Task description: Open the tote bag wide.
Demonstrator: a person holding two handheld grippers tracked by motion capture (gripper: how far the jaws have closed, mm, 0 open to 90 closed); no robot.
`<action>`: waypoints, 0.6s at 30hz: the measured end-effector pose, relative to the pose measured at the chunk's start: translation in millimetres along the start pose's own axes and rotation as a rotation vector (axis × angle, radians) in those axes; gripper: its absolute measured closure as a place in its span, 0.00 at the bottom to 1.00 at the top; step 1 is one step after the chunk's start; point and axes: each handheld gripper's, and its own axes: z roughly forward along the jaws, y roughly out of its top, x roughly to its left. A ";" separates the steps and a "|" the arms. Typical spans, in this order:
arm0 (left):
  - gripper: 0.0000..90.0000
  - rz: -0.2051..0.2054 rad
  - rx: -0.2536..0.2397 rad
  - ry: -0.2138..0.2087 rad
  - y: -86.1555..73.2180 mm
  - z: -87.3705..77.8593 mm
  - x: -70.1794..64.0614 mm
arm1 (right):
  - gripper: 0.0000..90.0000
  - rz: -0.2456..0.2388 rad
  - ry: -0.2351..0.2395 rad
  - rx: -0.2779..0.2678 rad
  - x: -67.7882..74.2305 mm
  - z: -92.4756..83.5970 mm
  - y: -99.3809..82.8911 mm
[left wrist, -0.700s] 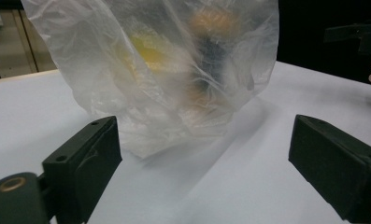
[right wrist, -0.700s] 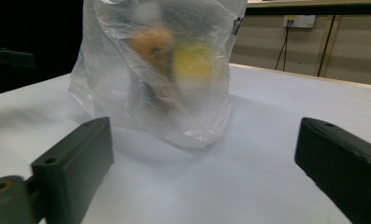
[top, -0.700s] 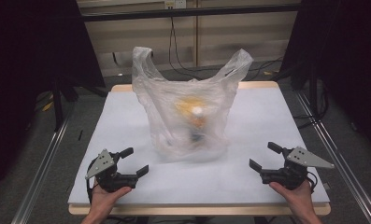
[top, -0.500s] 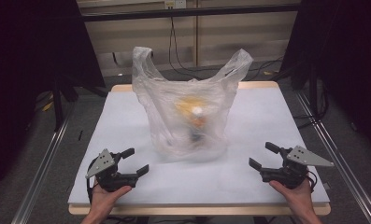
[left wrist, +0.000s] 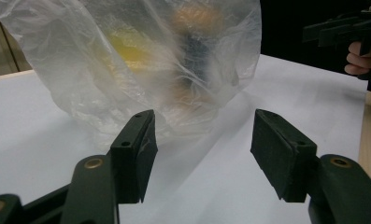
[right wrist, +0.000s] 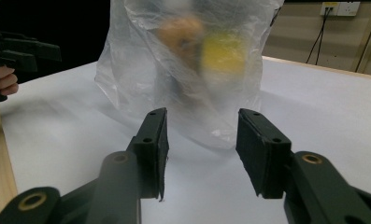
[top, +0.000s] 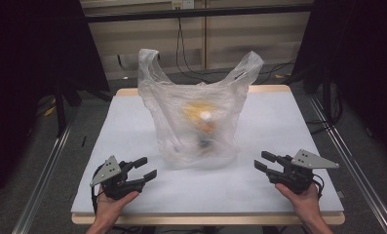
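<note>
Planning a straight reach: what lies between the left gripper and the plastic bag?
Only bare white table between left gripper and plastic bag, by the high view.

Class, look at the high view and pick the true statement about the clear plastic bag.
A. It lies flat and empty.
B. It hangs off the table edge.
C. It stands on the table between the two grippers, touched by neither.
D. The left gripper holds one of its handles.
C: the plastic bag stands upright on the table with things inside, and the left gripper and right gripper sit open, apart from it.
</note>
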 end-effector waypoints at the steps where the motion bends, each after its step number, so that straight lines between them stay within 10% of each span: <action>1: 0.52 0.000 0.000 0.000 0.0 0.0 0.0 | 0.65 0.000 0.000 0.000 0.0 0.0 0.0; 18: 0.89 -0.001 0.029 -0.130 19.4 11.3 -2.2 | 0.95 -0.010 0.077 0.034 5.2 10.5 23.5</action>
